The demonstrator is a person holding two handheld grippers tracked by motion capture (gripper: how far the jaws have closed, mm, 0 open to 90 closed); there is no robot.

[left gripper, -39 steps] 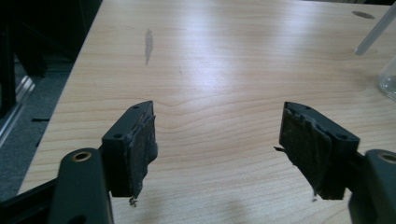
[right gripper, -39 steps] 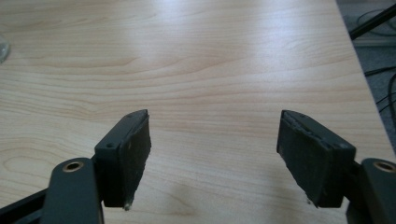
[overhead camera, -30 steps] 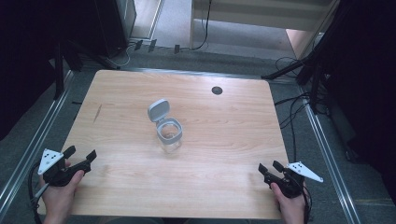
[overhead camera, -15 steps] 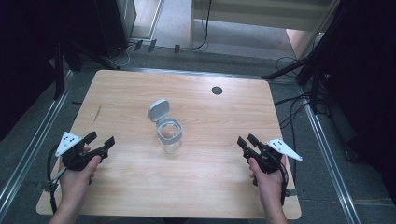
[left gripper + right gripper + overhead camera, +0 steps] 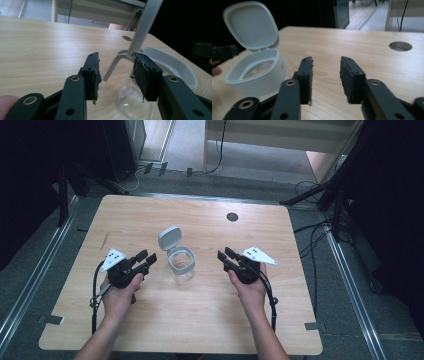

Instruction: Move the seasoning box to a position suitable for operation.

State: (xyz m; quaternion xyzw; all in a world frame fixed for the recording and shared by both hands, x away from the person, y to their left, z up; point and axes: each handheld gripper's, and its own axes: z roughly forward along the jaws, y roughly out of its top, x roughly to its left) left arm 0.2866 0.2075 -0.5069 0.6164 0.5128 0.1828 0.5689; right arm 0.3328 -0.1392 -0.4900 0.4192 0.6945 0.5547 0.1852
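high view: both hands are closing in on the open flip-lid jar (image 5: 180,262) at table (image 5: 300,320) centre, left gripper (image 5: 148,259) and right gripper (image 5: 225,256) flanking it, jaws just narrowing, empty, half-open to grab it.

Clear jar (image 5: 181,270) with grey flip lid (image 5: 169,238); pale wood-grain table (image 5: 150,220); black jaws.

High view: camera up high on person's side, looks forward and down, far off, sees whole table (image 5: 150,330). Left gripper view: very low, close, rides left gripper (image 5: 116,75), faces jar (image 5: 155,65) toward 2 o'clock. Right gripper view: low, close, rides right gripper (image 5: 327,77), jar at 10 o'clock. All three share jar and table hole (image 5: 232,216).
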